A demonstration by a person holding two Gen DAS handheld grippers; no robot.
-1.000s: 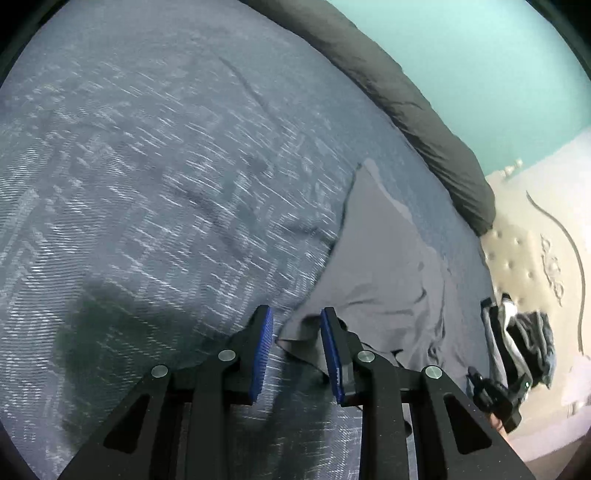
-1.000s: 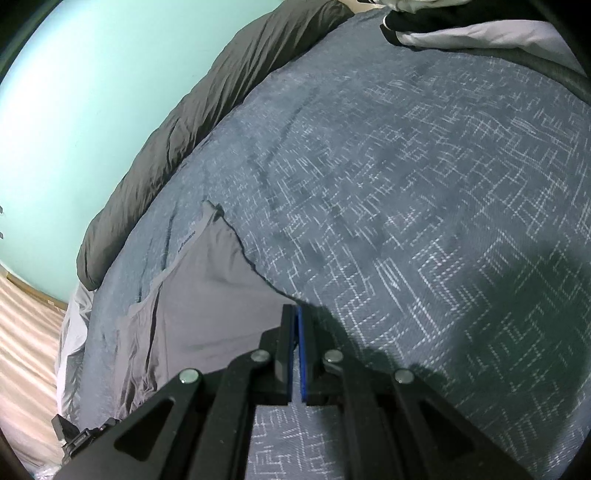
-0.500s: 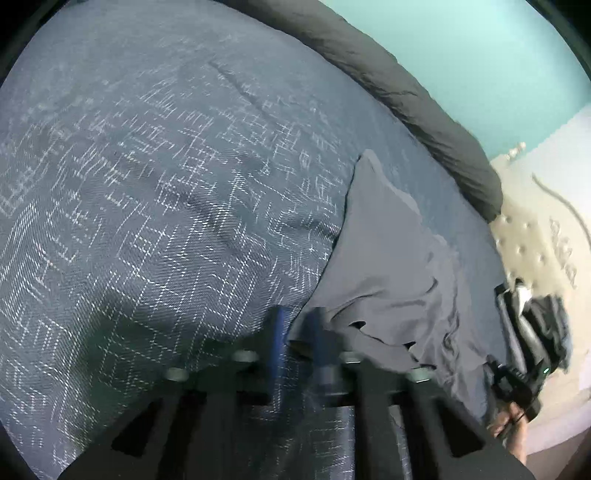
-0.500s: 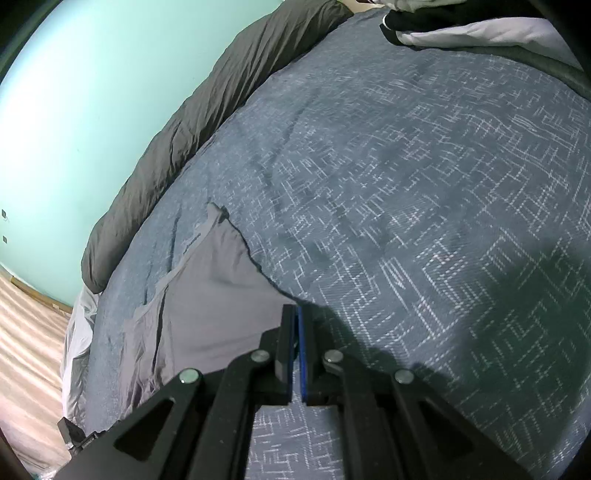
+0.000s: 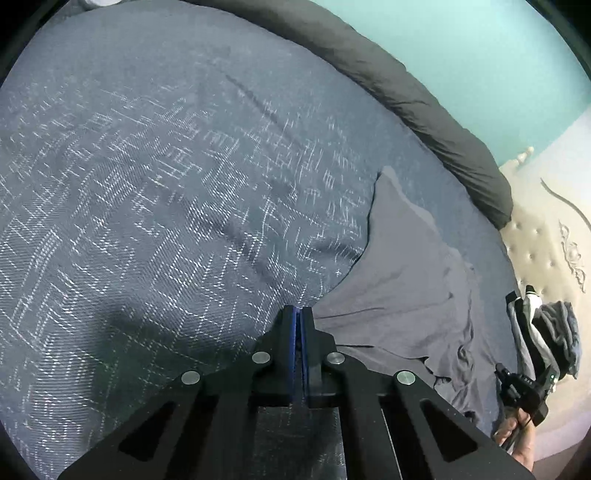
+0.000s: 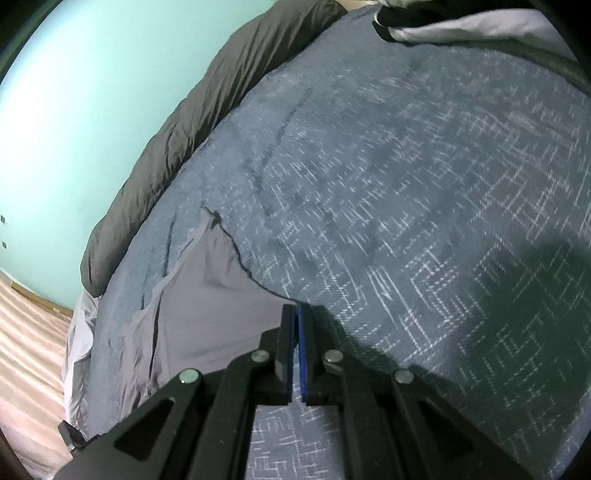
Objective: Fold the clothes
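Your left gripper (image 5: 298,314) sits with its blue-padded fingers (image 5: 293,332) pressed together at the near corner of the grey garment (image 5: 402,280), at the edge of the cloth; whether fabric is actually pinched between them cannot be told. The garment lies spread on the blue patterned bedspread (image 5: 155,206), running from that corner away toward the dark duvet (image 5: 424,99) rolled along the far side under the teal wall (image 5: 480,48) (its right part is rumpled into folds). Right of the garment, your other hand (image 5: 517,428) shows by the cream tufted headboard (image 5: 535,240), with a heap of clothes (image 5: 546,332) beside it.

Your right gripper (image 6: 297,314) is likewise closed to a sliver at the garment's (image 6: 207,295) opposite near corner, the cloth's edge meeting its tips; a grip there cannot be confirmed either. The bedspread (image 6: 424,184) stretches right of the garment, and more clothes (image 6: 461,26) lie at its far end.
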